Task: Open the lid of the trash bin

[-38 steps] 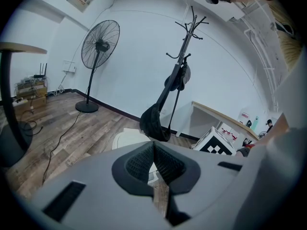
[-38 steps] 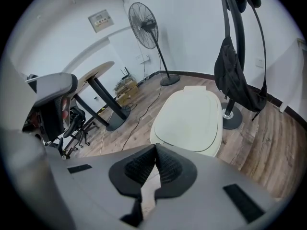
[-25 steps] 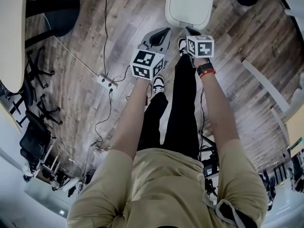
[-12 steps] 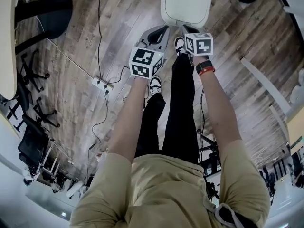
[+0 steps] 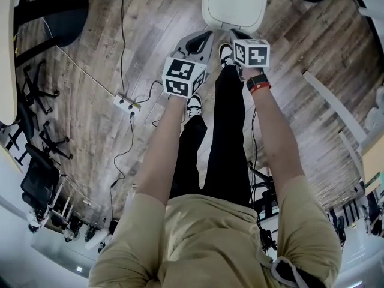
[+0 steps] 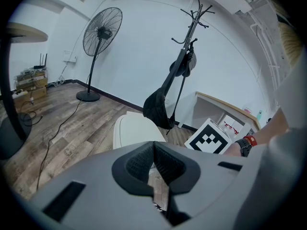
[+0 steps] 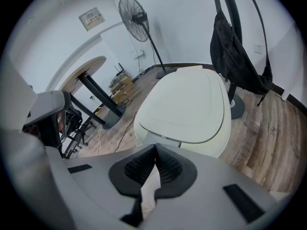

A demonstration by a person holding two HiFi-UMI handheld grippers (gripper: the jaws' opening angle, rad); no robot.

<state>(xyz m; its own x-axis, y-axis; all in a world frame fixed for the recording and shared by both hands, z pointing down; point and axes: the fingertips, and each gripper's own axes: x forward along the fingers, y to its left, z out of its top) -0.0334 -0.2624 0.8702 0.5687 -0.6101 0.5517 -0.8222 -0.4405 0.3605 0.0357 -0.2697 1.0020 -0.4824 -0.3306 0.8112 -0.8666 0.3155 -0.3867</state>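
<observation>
White trash bin [image 5: 235, 3] on the wood floor [image 5: 150, 35], just ahead of the person's feet; its lid [image 7: 184, 107] lies flat and closed. Left gripper [image 5: 200, 42] and right gripper [image 5: 236, 39] are held side by side near the bin's front edge, not touching it. The jaws of each are pressed together with nothing between them. A floor fan [image 6: 101, 32] and a coat stand [image 6: 189, 42] stand behind the bin.

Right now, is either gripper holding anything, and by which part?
Nothing is held. The left gripper and the right gripper both have jaws shut on nothing, and the trash bin lid lies closed ahead, untouched.
</observation>
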